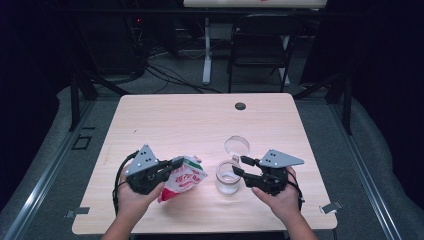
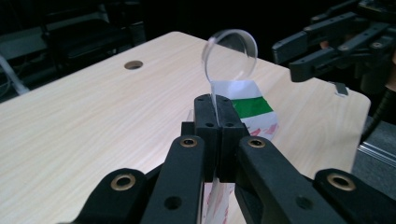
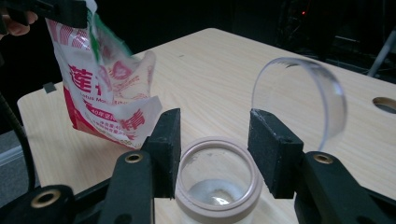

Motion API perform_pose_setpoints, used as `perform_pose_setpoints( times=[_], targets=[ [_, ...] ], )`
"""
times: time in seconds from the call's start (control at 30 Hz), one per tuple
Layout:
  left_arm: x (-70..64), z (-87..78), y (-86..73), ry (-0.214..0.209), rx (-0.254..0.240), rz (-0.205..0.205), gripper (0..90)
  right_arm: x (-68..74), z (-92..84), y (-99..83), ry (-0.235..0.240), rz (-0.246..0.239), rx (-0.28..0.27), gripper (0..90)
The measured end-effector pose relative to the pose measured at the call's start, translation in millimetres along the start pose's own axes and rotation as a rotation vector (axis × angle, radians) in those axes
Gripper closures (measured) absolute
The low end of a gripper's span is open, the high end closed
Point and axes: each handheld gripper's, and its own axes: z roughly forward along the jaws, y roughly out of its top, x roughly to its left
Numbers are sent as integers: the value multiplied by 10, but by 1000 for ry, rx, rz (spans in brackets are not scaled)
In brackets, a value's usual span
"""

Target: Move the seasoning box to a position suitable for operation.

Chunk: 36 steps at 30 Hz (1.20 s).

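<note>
Jar (image 3: 215, 184) seemingly untouched between right jaws

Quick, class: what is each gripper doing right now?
Left gripper: jaws shut on the packet.
Right gripper: jaws open, either side of the jar, not pressing it.

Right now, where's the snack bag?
High view: the snack bag is front-left over the table, pinched in the left gripper, left of the open jar.

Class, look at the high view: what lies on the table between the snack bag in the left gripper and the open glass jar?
Nothing: in the high view, bare tabletop separates the snack bag from the glass jar.
</note>
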Motion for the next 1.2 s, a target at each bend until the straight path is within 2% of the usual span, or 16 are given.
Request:
perform_pose_setpoints(
  times=[0.13,0.4,0.53,0.63,0.7,0.73,0.87,0.9,0.93,0.97,1.0,1.1,1.2],
  targets=[
    [-19,-38,-155,-23,-3,-29,900,66,57,-1,30,-5,8,540],
    [-57,-22,-337,-60,21,-38,900,180,180,-13,80,-20,50,547],
    [-81,-21,-394,-88,5,-59,900,226,230,-19,97,-31,66,550],
    [-98,-10,-416,-107,5,-65,900,287,298,-43,125,-41,106,555],
    [-107,-3,-421,-111,5,-65,900,301,317,-50,134,-39,113,559],
    [-126,14,-423,-116,8,-64,900,325,351,-59,156,-36,125,562],
    [-141,44,-420,-118,13,-59,900,350,385,-58,193,-18,127,552],
    [-147,51,-421,-117,13,-64,900,368,404,-51,224,-7,135,530],
    [-147,51,-421,-117,13,-64,900,368,404,-51,224,-7,135,530],
    [-154,51,-424,-115,14,-65,900,396,408,-43,253,-12,140,520],
    [-154,51,-424,-115,14,-65,900,396,408,-43,253,-12,140,520],
    [-163,49,-429,-112,9,-65,900,455,427,-21,302,0,132,499],
    [-168,46,-429,-109,9,-68,900,489,456,-16,317,4,138,494]
  ],
)
